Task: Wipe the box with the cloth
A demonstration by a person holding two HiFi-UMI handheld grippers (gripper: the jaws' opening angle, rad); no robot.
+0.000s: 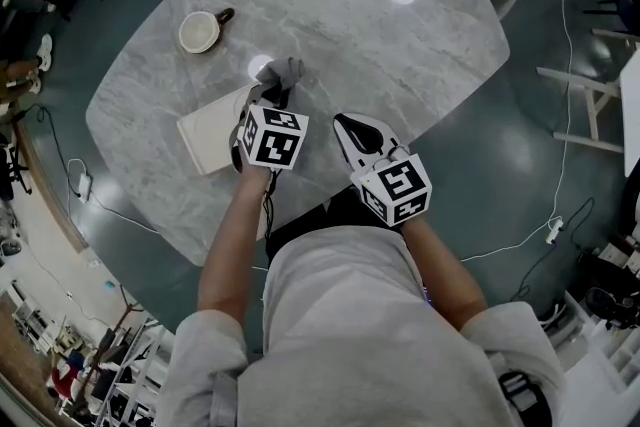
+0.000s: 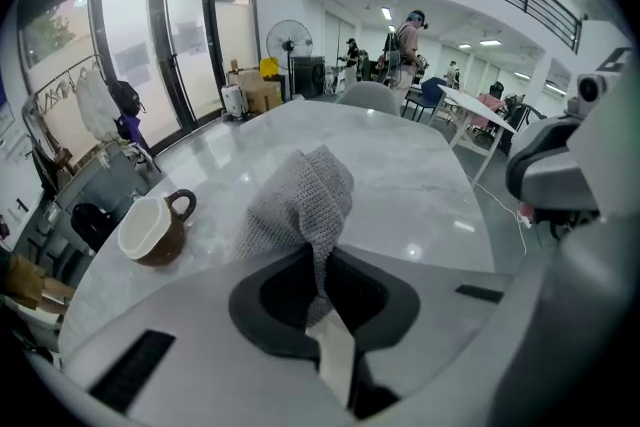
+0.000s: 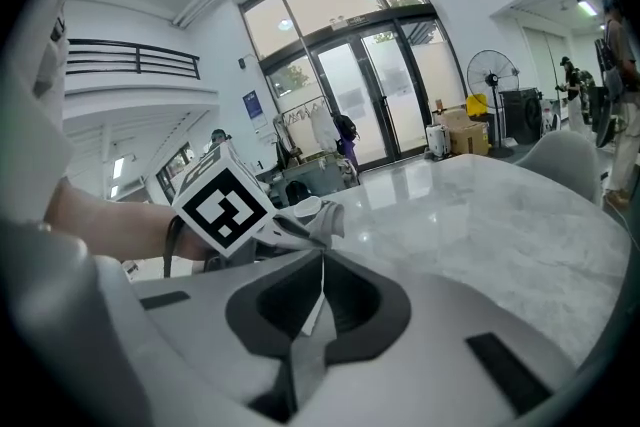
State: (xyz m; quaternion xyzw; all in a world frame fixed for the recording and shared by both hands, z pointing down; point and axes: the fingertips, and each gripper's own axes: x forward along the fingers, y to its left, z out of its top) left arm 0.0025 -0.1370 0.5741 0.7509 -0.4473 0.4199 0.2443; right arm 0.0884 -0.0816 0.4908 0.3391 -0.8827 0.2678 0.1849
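left tongs [image 2: 322, 280] pinch the one cloth [image 2: 305, 195]; right tongs [image 3: 321, 285] closed, empty; only the head view shows the one box [image 1: 205, 137].

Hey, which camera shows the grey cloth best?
The left gripper view: the cloth fills the centre, its knit weave clear, pinched in the left gripper. The head view shows only a small grey tuft past that gripper; the right gripper view shows just a pale edge of it.
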